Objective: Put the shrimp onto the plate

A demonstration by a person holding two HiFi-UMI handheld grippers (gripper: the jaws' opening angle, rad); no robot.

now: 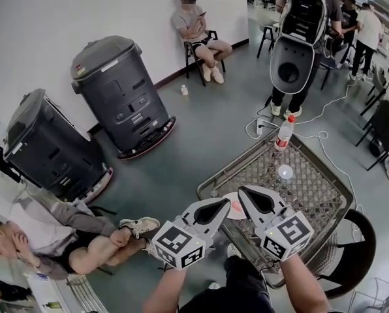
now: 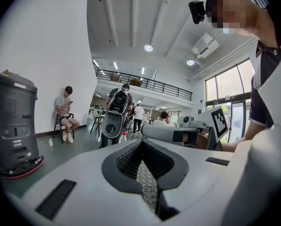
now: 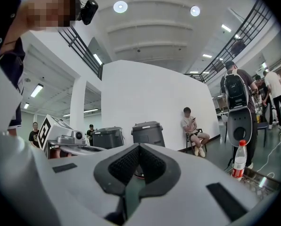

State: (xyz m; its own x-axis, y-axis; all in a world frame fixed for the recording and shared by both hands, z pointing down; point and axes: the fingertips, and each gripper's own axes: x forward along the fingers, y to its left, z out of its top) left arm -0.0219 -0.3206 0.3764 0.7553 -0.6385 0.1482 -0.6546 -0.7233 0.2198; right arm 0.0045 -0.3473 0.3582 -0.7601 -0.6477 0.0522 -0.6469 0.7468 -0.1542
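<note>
Both tools sit closest to us, low in the head view: left gripper [image 1: 213, 211] and right gripper [image 1: 258, 202] angle toward each other over the near edge of the mesh table [image 1: 315, 194], tips near but apart. In the left gripper view our left jaws are pressed together with nothing between them, and only table mesh shows through the hollow between the pads. The right gripper crosses that view just beyond the tips. The right gripper view reads the same: jaws together, nothing pinched, left gripper off to the left. The plate [image 1: 232, 214] lies on the mesh between the two tips, partly covered by both. The shrimp [image 1: 237, 205] shows as a small orange-red patch on the plate, too small for us to give detail. Farther back on the table we see a clear round thing [image 1: 285, 172], and at the far corner an upright bottle [image 1: 284, 135] with a red cap. Beyond the table a person with a backpack [image 1: 305, 18] stands, and a white cable [image 1: 331, 150] runs across the floor. Along the wall are two dark machines [image 1: 119, 93] and a seated person [image 1: 198, 25] on a chair. Another person [image 1: 64, 240] sits on the floor at lower left.
</note>
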